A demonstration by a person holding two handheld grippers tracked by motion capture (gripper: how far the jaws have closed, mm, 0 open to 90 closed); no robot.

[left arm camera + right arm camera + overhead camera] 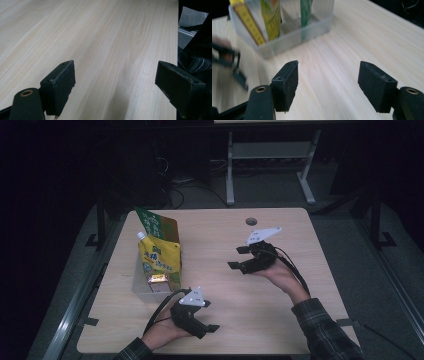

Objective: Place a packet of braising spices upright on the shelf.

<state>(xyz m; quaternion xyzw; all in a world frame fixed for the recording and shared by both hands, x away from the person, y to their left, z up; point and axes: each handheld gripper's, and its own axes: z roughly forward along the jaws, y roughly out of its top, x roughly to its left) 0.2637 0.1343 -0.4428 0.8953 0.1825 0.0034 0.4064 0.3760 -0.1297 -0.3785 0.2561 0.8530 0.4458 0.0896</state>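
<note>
High view: a clear plastic bin [145, 287] stands at the left of the pale wooden bench [280, 315], and it holds packets set upright. The front one is a yellow pouch [161, 260] with a white spout at its upper left corner, green lettering on its face and a small orange patch near its foot; behind it leans a green and brown carton [159, 226], tilted toward the upper left of the frame. The right gripper [239, 257] is at the centre right of the frame, well apart from the bin, its fingers wide apart with nothing between them, pointing left toward the packets. The left gripper [212, 326] is at the lower middle, near the bin's front corner, its fingers likewise spread and empty. In the right gripper view the bin [287, 42] sits at the upper left, its wall cloudy and see-through, with yellow and green packets showing through it, and a blurred dark shape shows at the left edge. In the left gripper view the fingers [60, 87] stand apart over bare wood grain.
</note>
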